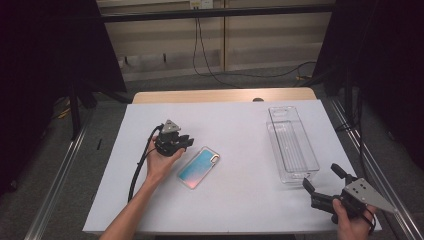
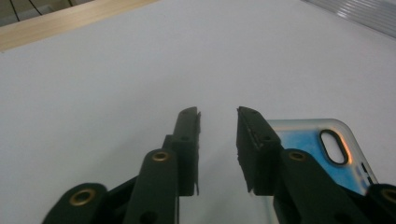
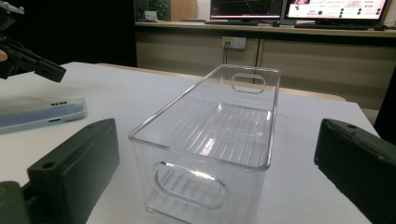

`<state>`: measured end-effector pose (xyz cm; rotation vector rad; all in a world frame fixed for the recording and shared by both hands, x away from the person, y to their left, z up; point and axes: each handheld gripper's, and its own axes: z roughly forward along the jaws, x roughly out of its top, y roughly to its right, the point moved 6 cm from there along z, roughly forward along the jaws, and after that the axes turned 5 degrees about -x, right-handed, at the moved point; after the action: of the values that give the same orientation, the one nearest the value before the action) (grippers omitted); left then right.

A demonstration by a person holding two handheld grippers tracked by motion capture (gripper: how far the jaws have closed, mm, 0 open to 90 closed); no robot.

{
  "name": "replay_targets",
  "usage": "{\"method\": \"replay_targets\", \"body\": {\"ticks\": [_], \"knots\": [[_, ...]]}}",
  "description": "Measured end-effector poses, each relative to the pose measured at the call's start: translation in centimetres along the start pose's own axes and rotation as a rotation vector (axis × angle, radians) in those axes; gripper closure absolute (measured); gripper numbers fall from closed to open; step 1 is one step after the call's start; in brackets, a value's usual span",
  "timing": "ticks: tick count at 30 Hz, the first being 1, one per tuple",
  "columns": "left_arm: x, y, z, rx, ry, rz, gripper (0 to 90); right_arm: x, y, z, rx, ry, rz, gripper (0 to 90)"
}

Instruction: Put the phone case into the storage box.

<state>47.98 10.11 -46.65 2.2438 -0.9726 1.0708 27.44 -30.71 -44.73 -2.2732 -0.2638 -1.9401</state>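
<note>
Left tool (image 1: 184,143) hovers just beside the phone case (image 1: 198,167) lying flat on the desk (image 1: 240,125), jaws narrowly parted, empty; right tool (image 1: 324,181) gapes wide toward the clear bin (image 1: 292,145).

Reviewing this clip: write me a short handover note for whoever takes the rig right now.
Left gripper: open, nothing between its jaws, just beside the phone.
Right gripper: open wide, empty, at the near end of the clear bin.
Phone: flat on the table, back up, left of the bin and apart from it.
Bin: upright, empty.
Done: nothing is in the bin.
Left: probably grasp the phone and put it into the bin.
</note>
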Motion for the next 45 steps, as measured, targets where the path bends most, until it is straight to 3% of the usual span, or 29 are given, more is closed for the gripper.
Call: {"method": "replay_targets", "body": {"ticks": [6, 9, 12, 16, 19, 26, 30, 34, 38, 40, 45], "knots": [[0.2, -0.1, -0.5, 0.001, 0.021, -0.024, 54.7, 0.0, 0.0, 0.0, -0.002, 0.000, -0.002, 0.0], [0.1, -0.3, -0.5, 0.020, 0.014, 0.014, 41.3, 0.0, -0.1, 0.0, 0.001, 0.001, -0.002, 0.0], [0.3, -0.3, -0.6, 0.031, 0.026, 0.007, 28.0, 0.1, -0.1, 0.0, 0.003, 0.001, -0.003, 0.0], [0.4, -0.3, -0.8, 0.036, 0.036, 0.014, 24.0, 0.1, 0.0, 0.0, 0.001, 0.002, -0.002, 0.0], [0.5, -0.3, -1.1, 0.039, 0.042, -0.004, 8.6, 0.1, 0.0, 0.0, 0.003, 0.002, -0.003, 0.0], [0.3, 0.4, -2.0, 0.088, 0.031, 0.054, 3.5, 0.1, 0.2, -0.1, -0.001, 0.005, -0.007, 0.0], [0.2, 1.0, -2.8, 0.011, 0.017, 0.030, 5.2, 0.1, 0.2, -0.1, -0.001, 0.005, -0.006, 0.0], [0.3, 1.6, -3.6, -0.031, 0.012, 0.022, 5.2, 0.1, 0.2, -0.1, -0.002, 0.005, -0.006, 0.0], [0.2, 1.9, -4.2, -0.027, 0.015, 0.016, 5.3, 0.1, 0.1, -0.1, -0.001, 0.005, -0.007, 0.0], [-0.1, 2.2, -4.5, -0.052, 0.011, 0.013, 5.2, 0.1, 0.1, -0.1, 0.000, 0.005, -0.009, 0.0], [-1.0, 2.5, -4.9, -0.026, -0.019, 0.032, 4.2, 0.1, 0.0, 0.0, 0.005, 0.001, -0.006, 0.0]]}}
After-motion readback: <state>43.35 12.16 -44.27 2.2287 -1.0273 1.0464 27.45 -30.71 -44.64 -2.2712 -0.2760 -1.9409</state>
